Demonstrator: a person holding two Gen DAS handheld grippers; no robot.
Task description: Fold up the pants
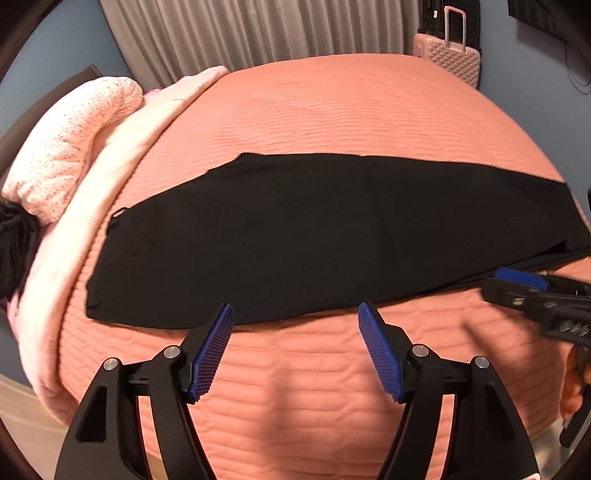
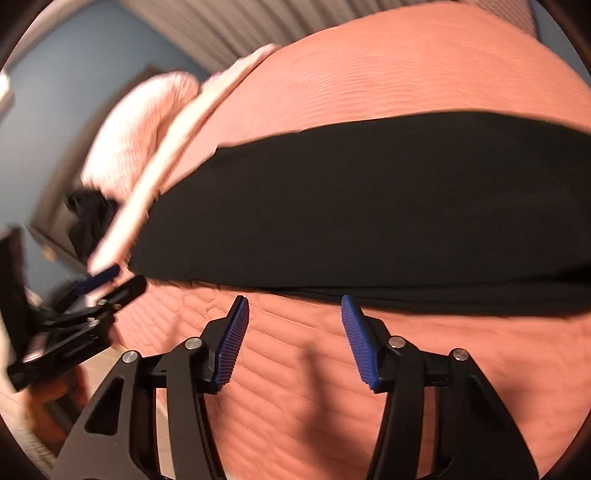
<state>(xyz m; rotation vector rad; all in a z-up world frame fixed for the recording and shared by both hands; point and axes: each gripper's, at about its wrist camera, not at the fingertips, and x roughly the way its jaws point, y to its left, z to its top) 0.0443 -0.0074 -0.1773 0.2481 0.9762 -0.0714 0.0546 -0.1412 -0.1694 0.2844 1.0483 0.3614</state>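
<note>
Both grippers were hanging over the near edge of the bed with nothing in them. Left gripper had its jaws spread wide, blue ribbed pads just short of the near hem of the pants, not touching the cloth as far as I could see. Right gripper was parted too, a bit narrower, empty, tips right at the pants' near edge; its view was smeared with blur so contact was hard to call.

Biggest thing in the room was the bed with its salmon quilted bedspread. Black pants lay flat across it, left to right, folded lengthwise into one long strip, waistband end at the left, legs running off to the right. Along the left side there was a pale pink blanket with a speckled pink pillow on top. At the far right corner stood a pink suitcase, grey curtains behind. Some dark cloth sat at the far left edge.
</note>
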